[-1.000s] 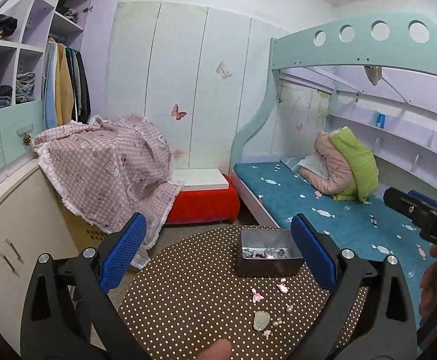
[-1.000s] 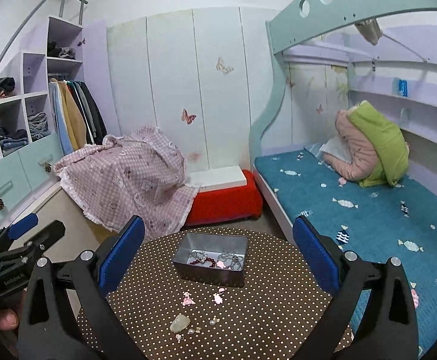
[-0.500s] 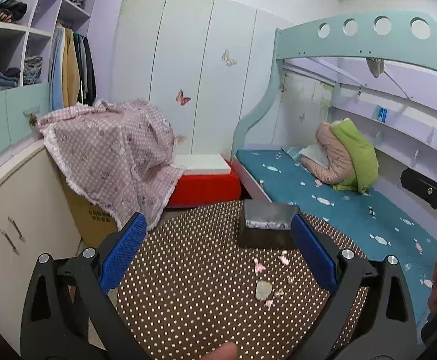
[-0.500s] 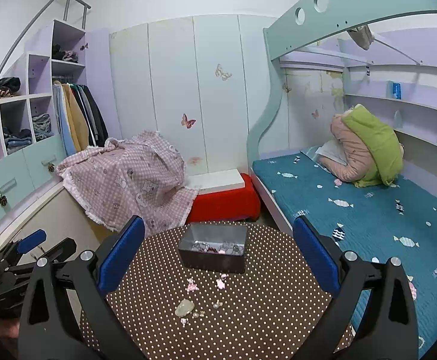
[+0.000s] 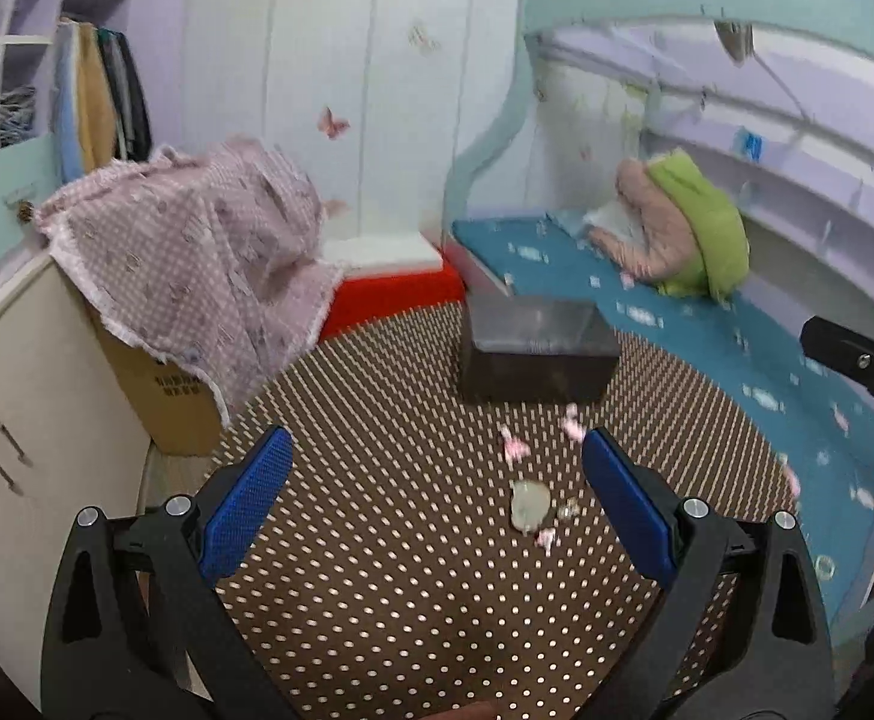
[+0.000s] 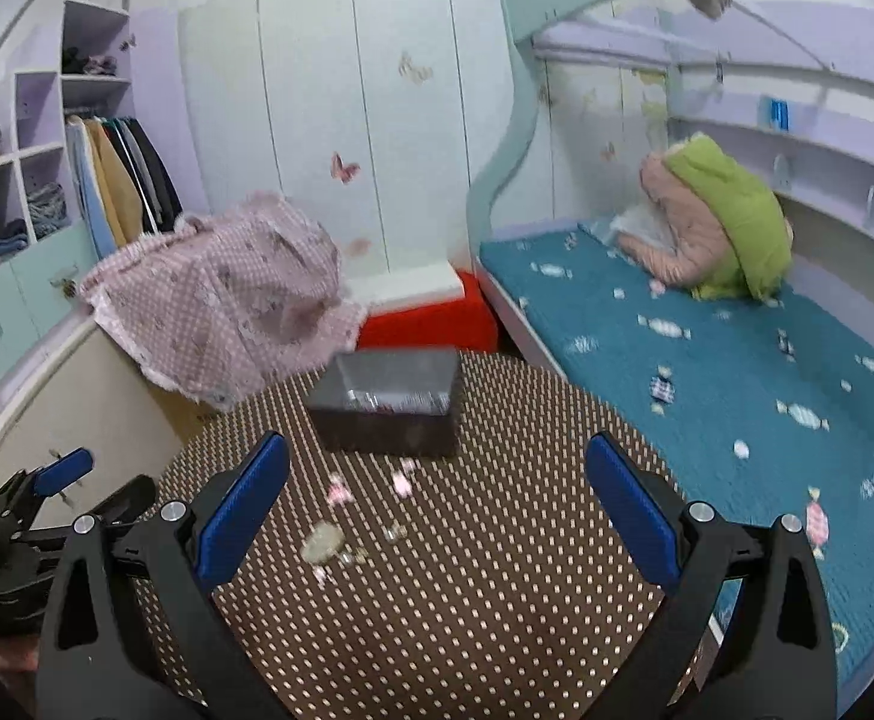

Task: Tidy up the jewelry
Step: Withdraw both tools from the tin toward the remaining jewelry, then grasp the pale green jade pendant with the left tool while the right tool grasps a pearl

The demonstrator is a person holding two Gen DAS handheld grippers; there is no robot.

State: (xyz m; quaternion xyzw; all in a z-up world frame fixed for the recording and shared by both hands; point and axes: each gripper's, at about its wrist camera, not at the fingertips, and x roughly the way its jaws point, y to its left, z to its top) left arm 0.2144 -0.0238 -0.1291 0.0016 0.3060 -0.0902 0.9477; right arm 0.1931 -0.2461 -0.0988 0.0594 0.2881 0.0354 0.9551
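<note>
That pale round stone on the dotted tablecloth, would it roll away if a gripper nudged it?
Probably not: the pale round stone looks flattish and lies on soft polka-dot tablecloth. It seems small and smooth, so likely light and slippery.

The left gripper [image 5: 431,480] is hovering with blue-padded fingers [image 5: 245,504] spread wide over a polka-dot counter [image 5: 377,570], where a grey metal box [image 5: 536,348] is sitting beyond scattered pink trinkets [image 5: 512,450] and a pale round stone [image 5: 530,503].
</note>
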